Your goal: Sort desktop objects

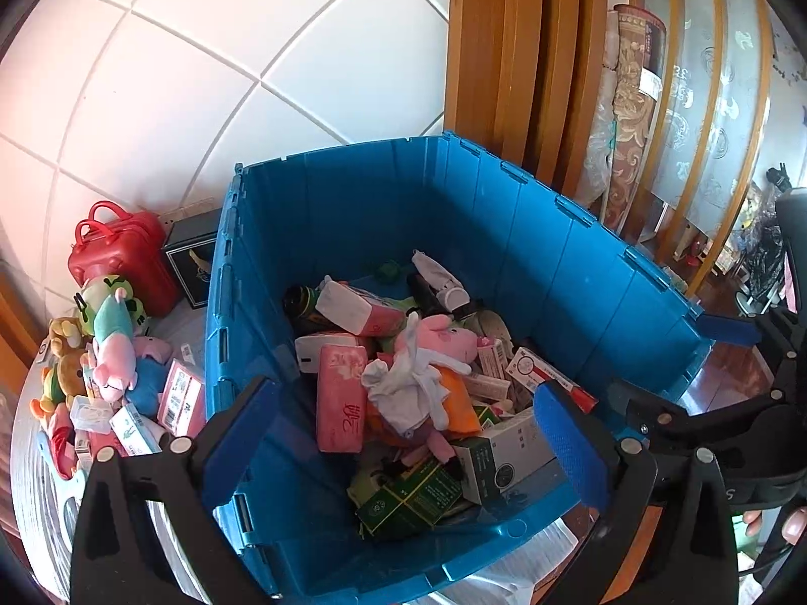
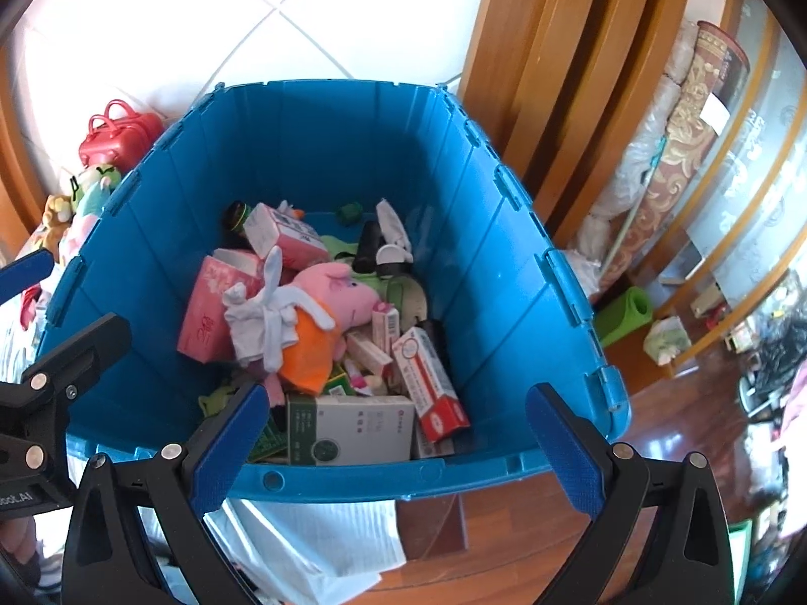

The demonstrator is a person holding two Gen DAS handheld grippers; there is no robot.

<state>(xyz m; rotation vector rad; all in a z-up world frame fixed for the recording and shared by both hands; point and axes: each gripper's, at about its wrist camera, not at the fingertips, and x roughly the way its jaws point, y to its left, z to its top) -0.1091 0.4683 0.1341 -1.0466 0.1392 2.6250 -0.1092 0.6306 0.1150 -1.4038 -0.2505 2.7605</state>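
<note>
White tiled wall point(image 1: 202, 75) behind; wooden door frame point(image 1: 504, 50) to its right. A rolled patterned rug point(image 2: 691, 141) leans upright by glass panels point(image 1: 706, 101). A green roll point(image 2: 625, 315) lies on the wood floor point(image 2: 681, 403).

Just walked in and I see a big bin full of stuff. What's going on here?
A person is sorting desktop clutter with a handheld gripper in each hand. Both the left gripper and the right gripper hover open and empty over the blue bin, holding nothing. The bin already contains a pink pig plush, tissue packs and small boxes. More plush toys and a red case still wait on the table beside the bin.
</note>
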